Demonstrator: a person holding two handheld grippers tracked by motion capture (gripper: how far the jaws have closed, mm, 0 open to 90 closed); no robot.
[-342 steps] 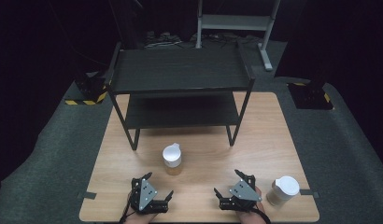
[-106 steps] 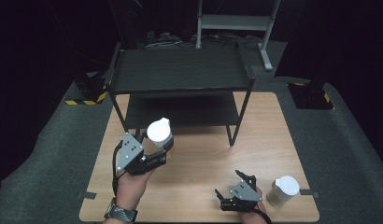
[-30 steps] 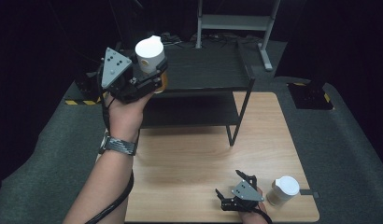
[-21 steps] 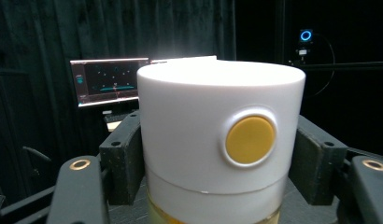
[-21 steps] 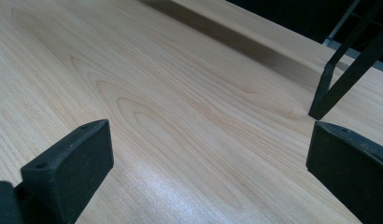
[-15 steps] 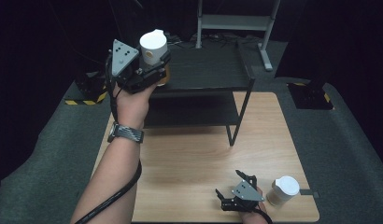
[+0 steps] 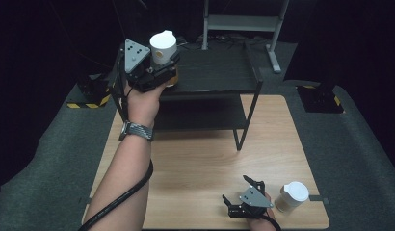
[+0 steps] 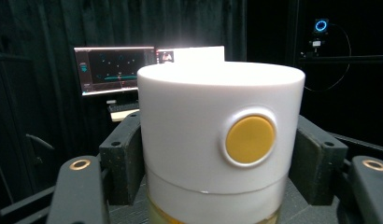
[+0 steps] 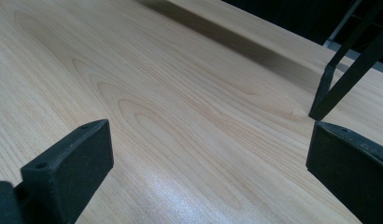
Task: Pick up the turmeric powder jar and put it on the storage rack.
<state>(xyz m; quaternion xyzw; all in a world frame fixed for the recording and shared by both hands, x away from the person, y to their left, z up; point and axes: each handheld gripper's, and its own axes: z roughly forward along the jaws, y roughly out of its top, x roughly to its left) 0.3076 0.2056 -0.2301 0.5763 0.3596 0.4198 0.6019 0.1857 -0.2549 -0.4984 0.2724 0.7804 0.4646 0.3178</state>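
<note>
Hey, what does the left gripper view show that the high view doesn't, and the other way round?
The left gripper view alone gives the round yellow button on the jar's white lid and lit monitors in the dark behind. The high view alone gives the wooden table, the black shelf rack, the right gripper low near a second white-lidded jar, and the person's forearm. Both show the left gripper shut on the jar, jaws on either side.

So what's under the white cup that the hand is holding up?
The white cup, gripped by the left gripper, sits over the black shelf. Its bottom is hidden by the jaws, so whether it touches the shelf can't be told.
</note>
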